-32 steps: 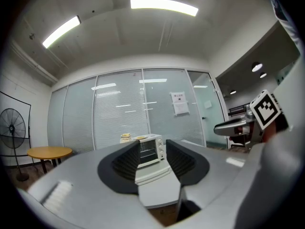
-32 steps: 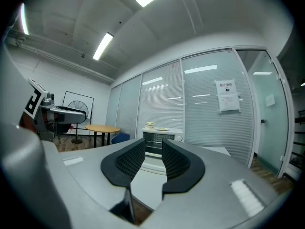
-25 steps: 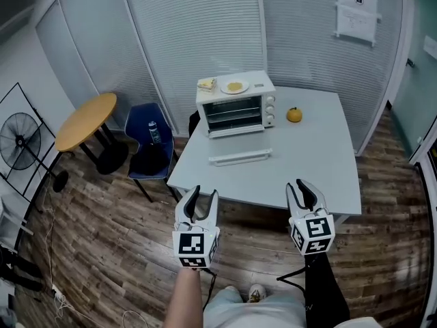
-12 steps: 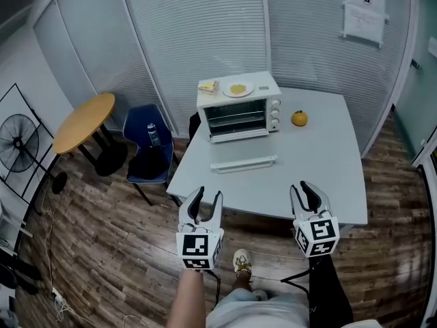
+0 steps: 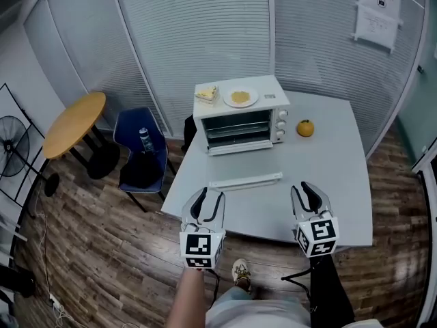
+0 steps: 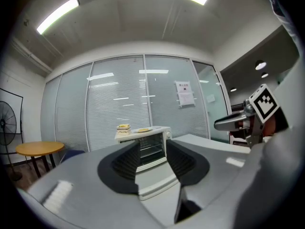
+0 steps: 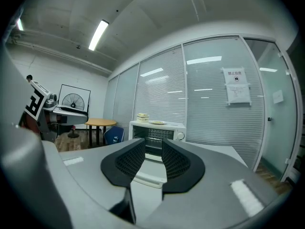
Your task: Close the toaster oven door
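The white toaster oven (image 5: 240, 118) stands at the back of the grey table (image 5: 334, 183). Its glass door lies flat and open toward me, with the handle bar (image 5: 246, 181) at the door's front edge. My left gripper (image 5: 207, 202) hovers at the table's near edge, just short of the handle, open and empty. My right gripper (image 5: 305, 194) is level with it further right, also open and empty. In the left gripper view the oven (image 6: 148, 144) and handle (image 6: 158, 188) show between the spread jaws. The right gripper view frames the oven (image 7: 157, 131) the same way.
A plate (image 5: 240, 97) and a sandwich piece (image 5: 207, 93) sit on the oven's top. An orange (image 5: 305, 128) lies right of the oven. Left of the table stand a blue chair (image 5: 130, 157) with a bottle (image 5: 145, 141), a round wooden table (image 5: 74, 120) and a fan (image 5: 10, 145). Glass walls close the back.
The view has moved closer to the table, so the oven and open door sit nearer both grippers. Both grippers stay open and empty, now at the table's near edge.
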A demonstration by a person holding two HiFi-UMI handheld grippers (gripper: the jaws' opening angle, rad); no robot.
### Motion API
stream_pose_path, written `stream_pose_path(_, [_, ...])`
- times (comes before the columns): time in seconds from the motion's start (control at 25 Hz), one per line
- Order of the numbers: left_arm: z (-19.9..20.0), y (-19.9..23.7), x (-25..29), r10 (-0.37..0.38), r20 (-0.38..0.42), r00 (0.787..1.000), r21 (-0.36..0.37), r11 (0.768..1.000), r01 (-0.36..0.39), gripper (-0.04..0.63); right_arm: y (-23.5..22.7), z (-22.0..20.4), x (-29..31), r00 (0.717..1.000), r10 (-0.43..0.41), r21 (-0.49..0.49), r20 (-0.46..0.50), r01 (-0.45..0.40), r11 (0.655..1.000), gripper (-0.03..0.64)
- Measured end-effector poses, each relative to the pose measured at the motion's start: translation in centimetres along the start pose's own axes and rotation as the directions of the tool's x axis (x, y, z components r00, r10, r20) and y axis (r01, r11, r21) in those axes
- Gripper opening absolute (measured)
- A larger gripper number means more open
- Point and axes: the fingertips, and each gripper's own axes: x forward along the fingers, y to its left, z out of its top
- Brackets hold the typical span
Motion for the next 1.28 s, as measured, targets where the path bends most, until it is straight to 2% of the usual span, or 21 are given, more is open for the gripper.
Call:
stream_pose_path(0.32, [-1.9, 4.0, 7.5, -0.030, -0.027, 0.999, -0.014, 0.999, 0.029, 0.186, -1.0, -0.5, 8.2, 0.999, -0.012, 0.004, -0.044, 0.013, 1.000, 0.087])
stream_pose_path(0.6, [-6.5, 5.9, 12.1, -0.058, -0.102, 0.993, -0.045, 0.998, 0.054, 0.186, -1.6, -3.2, 13.0, 0.993, -0.035, 0.011, -0.112, 0.036, 0.999, 0.087])
stream_pose_path(0.88, [-12.7, 7.1, 14.2, -0.061, -0.205, 0.977, -0.071, 0.996, 0.047, 0.219, -1.8, -7.4, 15.5, 0.980, -0.047, 0.029, -0.195, 0.054, 0.998, 0.089])
stream_pose_path(1.28, [-19.9, 7.0, 14.2, -0.058, -0.332, 0.942, -0.129, 0.992, 0.016, 0.233, -1.2, -14.9, 16.7, 0.934, -0.026, 0.066, -0.357, 0.053, 0.996, 0.104])
